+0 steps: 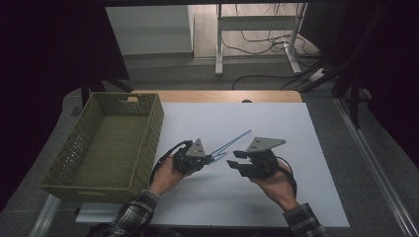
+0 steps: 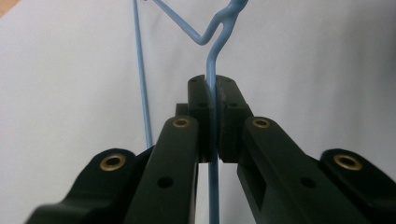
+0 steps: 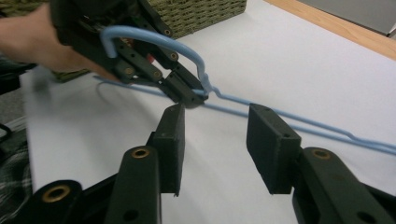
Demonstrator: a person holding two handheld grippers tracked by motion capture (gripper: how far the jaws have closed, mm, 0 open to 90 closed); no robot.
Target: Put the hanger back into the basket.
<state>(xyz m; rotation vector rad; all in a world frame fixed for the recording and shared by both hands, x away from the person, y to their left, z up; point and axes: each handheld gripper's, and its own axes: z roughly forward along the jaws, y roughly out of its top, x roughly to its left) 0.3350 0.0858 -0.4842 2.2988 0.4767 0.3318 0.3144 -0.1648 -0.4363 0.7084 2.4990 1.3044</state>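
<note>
High view, left to right: a green wicker basket [image 1: 112,143] sits at the left of the frame, partly over the white sheet [image 1: 276,123] that covers the table. It looks like the likely drop spot for the blue wire hanger [image 1: 228,143], which lies at the centre of the frame, slanting up to the right. The left gripper [image 1: 210,159], just right of the basket, grips the hanger at its neck. That is a sensible hold, I judge, since the thin wire is stiffest near the twist and the hook stays clear. In the left gripper view the jaws are pressed together on the wire [image 2: 213,112] at centre frame, with the twist above them. The right gripper [image 1: 235,159], right of centre, has its jaws partly apart and empty; in the right gripper view they frame the hanger [image 3: 289,116] without touching it, probably having let go so the left can carry alone.
</note>
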